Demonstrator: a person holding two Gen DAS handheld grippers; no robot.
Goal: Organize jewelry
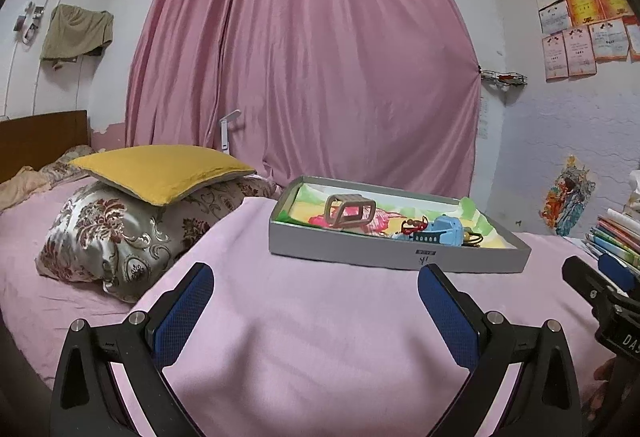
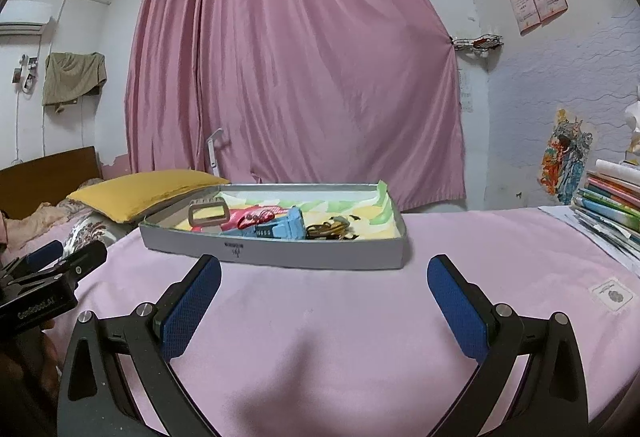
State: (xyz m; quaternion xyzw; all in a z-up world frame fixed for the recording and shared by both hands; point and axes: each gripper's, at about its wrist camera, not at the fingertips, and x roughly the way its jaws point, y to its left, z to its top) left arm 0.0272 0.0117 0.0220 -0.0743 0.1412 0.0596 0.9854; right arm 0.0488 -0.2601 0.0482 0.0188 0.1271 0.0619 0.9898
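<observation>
A shallow grey box (image 1: pixel 344 251) (image 2: pixel 320 257) lies on the pink bedspread ahead of both grippers. Inside it I see a brown rectangular hair clip (image 1: pixel 350 211) (image 2: pixel 209 214), a red piece (image 2: pixel 256 218), a light blue clip (image 1: pixel 442 231) (image 2: pixel 286 225) and dark tangled jewelry (image 1: pixel 472 237) (image 2: pixel 330 229). My left gripper (image 1: pixel 316 277) hovers open over the bedspread, short of the box, nothing between its blue pads. My right gripper (image 2: pixel 324 269) is open too, just before the box's near wall. Each gripper shows at the edge of the other's view.
A yellow cushion (image 1: pixel 160 169) rests on a floral pillow (image 1: pixel 112 233) at the left. Stacked books (image 2: pixel 612 205) sit at the right edge of the bed. A pink curtain (image 1: pixel 304 57) hangs behind. Bare bedspread (image 2: pixel 320 337) lies under the grippers.
</observation>
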